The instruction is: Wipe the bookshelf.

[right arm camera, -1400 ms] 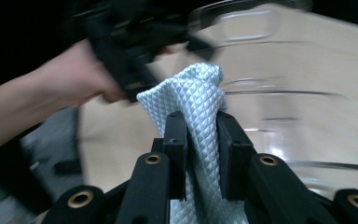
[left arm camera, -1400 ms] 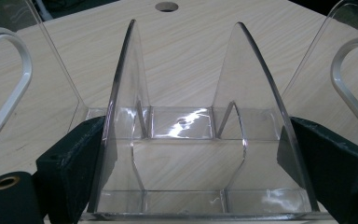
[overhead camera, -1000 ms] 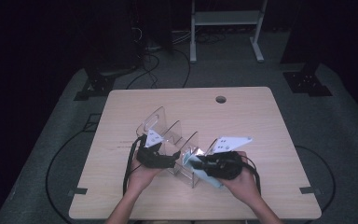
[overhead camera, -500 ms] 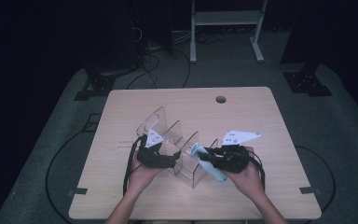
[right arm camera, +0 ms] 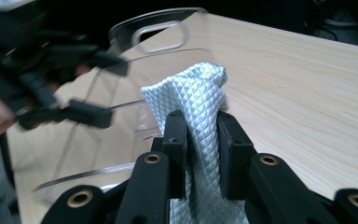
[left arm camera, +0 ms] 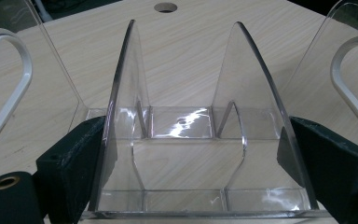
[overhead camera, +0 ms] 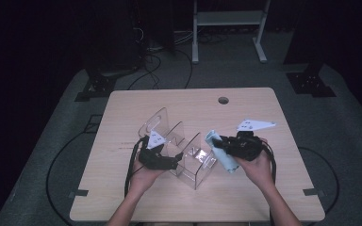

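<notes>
My left gripper point(overhead camera: 173, 162) braces the clear organizer point(overhead camera: 188, 157) between wide fingers point(left arm camera: 70, 163), steadying it on the bench point(overhead camera: 264, 197); my right gripper point(overhead camera: 219, 146), at its three o'clock, pinches the pale cloth point(overhead camera: 220, 155) for loading.

From above, my table point(overhead camera: 264, 188) is the one lit patch; the room around it sinks into near black. Light falls from overhead, leaving white glare streaks on the clear acrylic organizer point(left arm camera: 182, 119). My left gripper view is bright and sharp. In my right gripper view the cloth point(right arm camera: 196, 98) is crisp, while the far gripper point(right arm camera: 42, 70) smears with blur.
</notes>
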A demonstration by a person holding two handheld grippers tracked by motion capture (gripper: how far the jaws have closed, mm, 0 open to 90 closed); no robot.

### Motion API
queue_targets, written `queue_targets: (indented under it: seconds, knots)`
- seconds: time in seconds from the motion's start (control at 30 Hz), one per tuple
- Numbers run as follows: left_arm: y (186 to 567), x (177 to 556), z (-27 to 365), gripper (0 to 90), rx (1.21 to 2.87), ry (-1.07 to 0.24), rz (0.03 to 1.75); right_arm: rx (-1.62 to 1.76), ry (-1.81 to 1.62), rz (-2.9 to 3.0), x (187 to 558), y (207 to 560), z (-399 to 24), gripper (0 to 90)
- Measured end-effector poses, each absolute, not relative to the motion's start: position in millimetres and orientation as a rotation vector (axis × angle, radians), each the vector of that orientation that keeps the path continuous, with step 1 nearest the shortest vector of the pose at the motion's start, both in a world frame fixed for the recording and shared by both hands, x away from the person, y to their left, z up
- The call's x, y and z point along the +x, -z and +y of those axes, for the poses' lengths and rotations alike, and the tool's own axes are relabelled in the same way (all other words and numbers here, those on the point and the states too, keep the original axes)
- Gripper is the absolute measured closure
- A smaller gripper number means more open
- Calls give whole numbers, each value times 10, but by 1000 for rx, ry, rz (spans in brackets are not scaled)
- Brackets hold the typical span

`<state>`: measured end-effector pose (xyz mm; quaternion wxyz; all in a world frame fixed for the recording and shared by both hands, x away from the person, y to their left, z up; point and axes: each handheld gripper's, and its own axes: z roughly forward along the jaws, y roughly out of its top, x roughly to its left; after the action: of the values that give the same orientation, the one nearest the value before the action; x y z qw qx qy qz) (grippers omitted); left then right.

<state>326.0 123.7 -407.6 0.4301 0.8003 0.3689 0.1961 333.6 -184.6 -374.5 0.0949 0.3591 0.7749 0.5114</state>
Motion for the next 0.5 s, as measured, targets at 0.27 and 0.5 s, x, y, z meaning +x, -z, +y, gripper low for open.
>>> queue_targets:
  seconds: [0.27,0.5]
  knots:
    - [4077,3251,1217,85,1994,-486,919,1197,-1595,2214,3469,3862,-2083,754]
    - [4076,3250,1212,86,1994,-483,918,1251,-1540,2191,3489,3959,-2166,759]
